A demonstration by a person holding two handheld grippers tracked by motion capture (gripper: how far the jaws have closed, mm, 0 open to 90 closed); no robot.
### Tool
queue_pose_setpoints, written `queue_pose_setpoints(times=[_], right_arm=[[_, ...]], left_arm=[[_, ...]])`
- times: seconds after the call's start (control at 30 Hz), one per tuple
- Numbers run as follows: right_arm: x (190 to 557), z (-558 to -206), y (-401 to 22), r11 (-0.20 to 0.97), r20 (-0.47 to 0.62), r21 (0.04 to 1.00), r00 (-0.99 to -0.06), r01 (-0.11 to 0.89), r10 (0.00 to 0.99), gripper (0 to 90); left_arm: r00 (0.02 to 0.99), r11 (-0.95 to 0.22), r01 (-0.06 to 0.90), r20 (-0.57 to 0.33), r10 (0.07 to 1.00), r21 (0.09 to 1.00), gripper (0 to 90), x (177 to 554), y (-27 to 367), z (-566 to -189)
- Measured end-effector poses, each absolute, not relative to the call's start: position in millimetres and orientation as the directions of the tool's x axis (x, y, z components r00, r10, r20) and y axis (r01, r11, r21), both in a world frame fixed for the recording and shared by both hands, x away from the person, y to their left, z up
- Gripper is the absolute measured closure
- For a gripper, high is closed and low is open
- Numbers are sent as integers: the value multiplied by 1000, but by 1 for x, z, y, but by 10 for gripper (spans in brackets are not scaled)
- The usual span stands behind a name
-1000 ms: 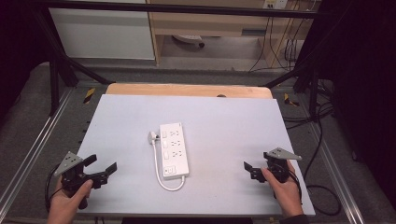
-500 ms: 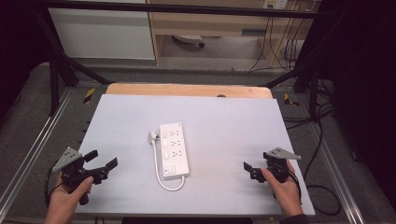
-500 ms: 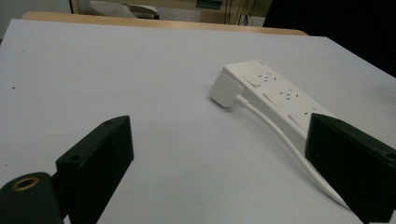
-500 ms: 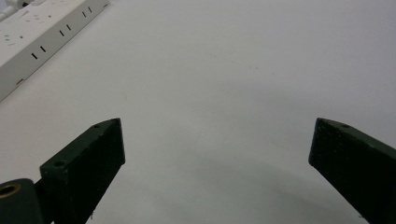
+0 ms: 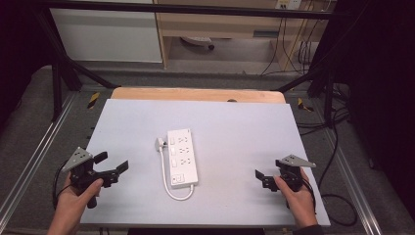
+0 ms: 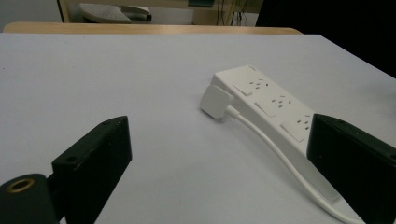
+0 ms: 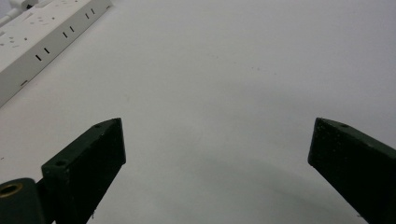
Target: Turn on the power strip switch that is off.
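The left gripper (image 5: 111,164) has edged slightly toward the tabletop's (image 5: 235,122) left edge; jaws wide, like the right gripper's (image 5: 263,179). One white three-outlet power strip (image 5: 182,156) lies mid-tabletop, its single plug (image 5: 159,143) beside it, cord looped.

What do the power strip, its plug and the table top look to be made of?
Power strip: seemingly hard white moulded plastic, smooth with crisp edges and a slight sheen. Plug: the same white plastic, with rounded corners; its cord looks like flexible white plastic or rubber. Table top: a matte pale grey sheet, probably laminate, over a wooden board.
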State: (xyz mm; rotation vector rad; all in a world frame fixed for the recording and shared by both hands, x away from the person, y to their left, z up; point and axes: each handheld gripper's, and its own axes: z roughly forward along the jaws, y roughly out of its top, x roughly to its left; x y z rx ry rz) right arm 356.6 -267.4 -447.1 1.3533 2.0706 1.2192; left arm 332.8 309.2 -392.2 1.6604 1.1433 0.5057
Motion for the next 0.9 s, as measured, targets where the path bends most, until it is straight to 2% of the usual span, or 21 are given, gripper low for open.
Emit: queue_pose_setpoints(times=[0.9], right_arm=[[357, -447, -267, 161, 142, 819, -467, 551, 873, 44]], left_arm=[[478, -43, 415, -177, 860, 909, 64, 365, 291, -371]])
